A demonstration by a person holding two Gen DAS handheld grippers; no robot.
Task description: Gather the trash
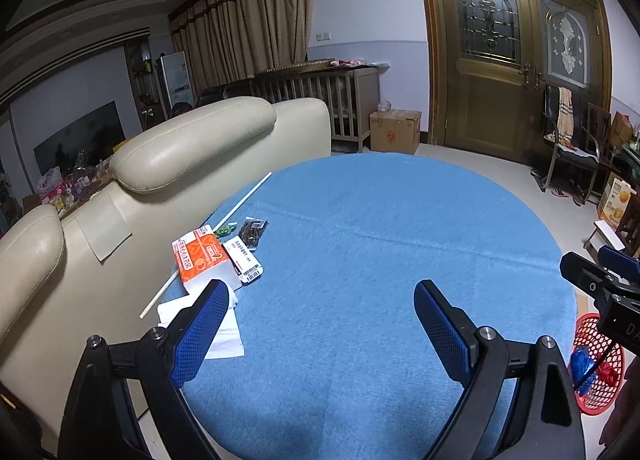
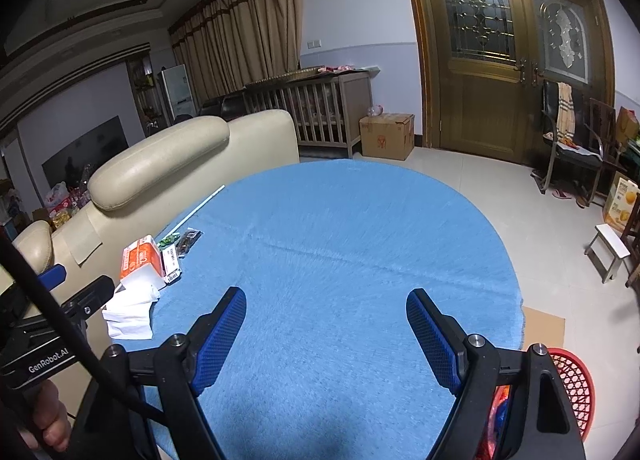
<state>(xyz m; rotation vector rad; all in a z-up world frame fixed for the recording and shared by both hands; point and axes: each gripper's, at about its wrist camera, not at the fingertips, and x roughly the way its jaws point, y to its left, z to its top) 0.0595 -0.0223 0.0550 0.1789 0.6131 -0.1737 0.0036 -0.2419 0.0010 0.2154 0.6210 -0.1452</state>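
Note:
My left gripper (image 1: 322,302) is open and empty above the near part of the round blue table (image 1: 380,244). My right gripper (image 2: 326,310) is open and empty over the same table (image 2: 340,244). At the table's left edge lie an orange tissue pack (image 1: 202,256) (image 2: 140,254), white tissues (image 1: 224,328) (image 2: 130,310), a white labelled packet (image 1: 248,260) (image 2: 171,262), a dark wrapper (image 1: 253,230) (image 2: 188,238) and a long white stick (image 1: 208,244) (image 2: 196,212). A red mesh basket (image 1: 600,364) (image 2: 572,380) on the floor at the right holds blue and red wrappers.
A cream leather sofa (image 1: 168,148) (image 2: 160,156) presses against the table's left side. A cardboard box (image 1: 394,130), a crib and wooden doors stand behind. Chairs, a white stool (image 2: 610,246) and a flat cardboard sheet (image 2: 544,326) are on the right.

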